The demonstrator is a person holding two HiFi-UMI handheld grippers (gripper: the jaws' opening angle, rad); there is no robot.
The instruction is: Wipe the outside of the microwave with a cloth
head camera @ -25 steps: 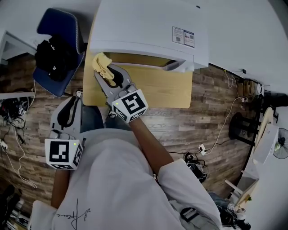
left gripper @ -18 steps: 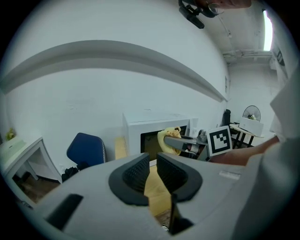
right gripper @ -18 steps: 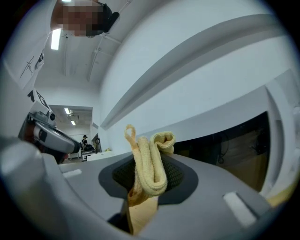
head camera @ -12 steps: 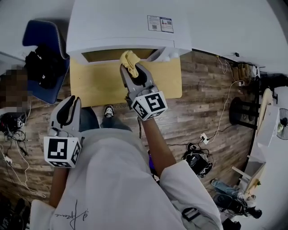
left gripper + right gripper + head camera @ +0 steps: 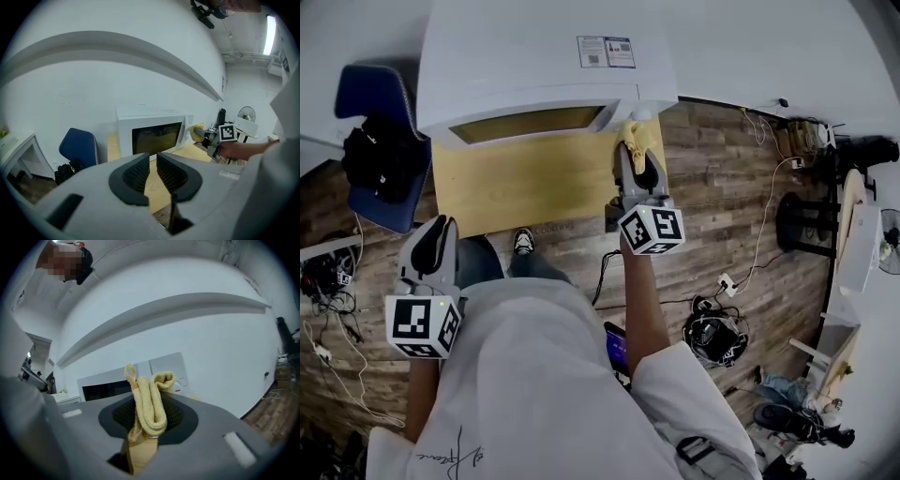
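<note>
The white microwave (image 5: pixel 534 56) stands on a yellow wooden table (image 5: pixel 534 187), its dark door facing me. My right gripper (image 5: pixel 632 155) is shut on a folded yellow cloth (image 5: pixel 630 133), which is held against the front right corner of the microwave, at its control panel side. In the right gripper view the cloth (image 5: pixel 150 404) stands up between the jaws of the right gripper (image 5: pixel 149 417), with the microwave (image 5: pixel 164 366) close behind. My left gripper (image 5: pixel 439 232) hangs low at the left, off the table, shut and holding nothing. In the left gripper view the left gripper (image 5: pixel 153 171) faces the microwave (image 5: pixel 150 136) from a distance.
A blue chair (image 5: pixel 370 122) with a black bag on it stands left of the table. Cables and a power strip (image 5: pixel 722 281) lie on the wooden floor at the right. A fan (image 5: pixel 889 234) and a black stand (image 5: pixel 802 244) are at the far right. My shoe (image 5: pixel 523 242) shows below the table edge.
My right gripper has carried the cloth rightward along the microwave's front, from its left corner to its right corner. The left gripper has stayed low at my left side.
</note>
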